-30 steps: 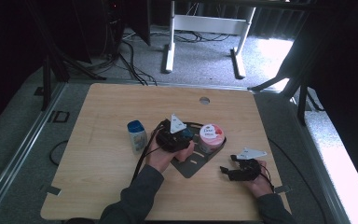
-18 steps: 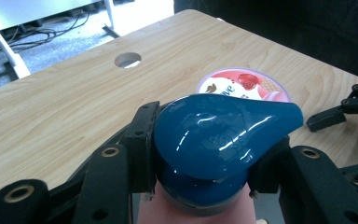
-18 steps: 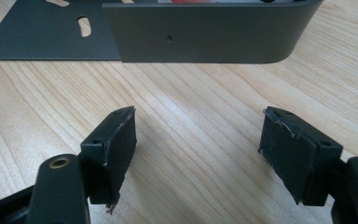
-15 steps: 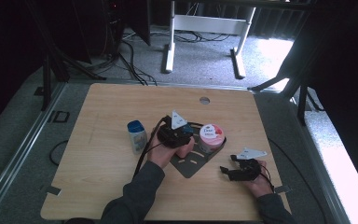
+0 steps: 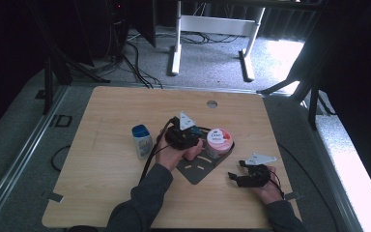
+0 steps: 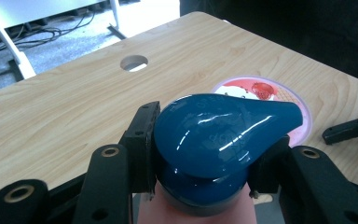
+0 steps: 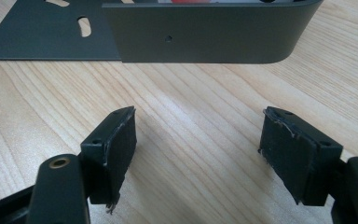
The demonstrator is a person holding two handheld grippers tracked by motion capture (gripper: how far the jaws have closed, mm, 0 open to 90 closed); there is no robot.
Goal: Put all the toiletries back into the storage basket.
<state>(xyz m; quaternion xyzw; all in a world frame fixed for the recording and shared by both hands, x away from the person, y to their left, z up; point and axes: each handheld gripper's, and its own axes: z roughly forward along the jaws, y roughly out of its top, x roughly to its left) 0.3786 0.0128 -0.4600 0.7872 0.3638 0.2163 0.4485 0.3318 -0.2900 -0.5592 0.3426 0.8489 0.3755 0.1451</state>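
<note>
**Ana:** Left claw (image 6: 200, 186) is clenched on the blue-capped bottle (image 6: 214, 149); both pads press the sides of the blue cap, and a pale pink body shows just below them. Seen from above, that claw (image 5: 183, 140) hangs over the near part of the dark metal tray (image 5: 198, 171).

**Ben:** And the right claw (image 7: 198, 154)?

**Ana:** Released, jaws wide apart with bare wood between them. It rests low on the bench (image 5: 106, 121), and the tray's upright wall (image 7: 205, 32) stands just ahead of its tips.

**Ben:** What sits close to the held bottle?

**Ana:** A round tub with a pink and white lid (image 5: 219, 140) is just beyond the left claw and to its right, inside the tray. A second small bottle with a blue cap (image 5: 141, 140) stands to the claw's left, apart from the tray.

**Ben:** How would you handle the step?

**Ana:** My guess is the bottle is going into or coming out of the tray. Keep it upright, hold the squeeze steady because the cap is glossy and rounded, and give the tub room so it isn't knocked.

**Ben:** Surroundings?

**Ana:** Pale wood-grain bench with a round cable hole (image 5: 212, 104) far ahead of the claws. Grey carpet around it, white frame legs (image 5: 176, 48) and loose cables beyond, dark walls.
</note>
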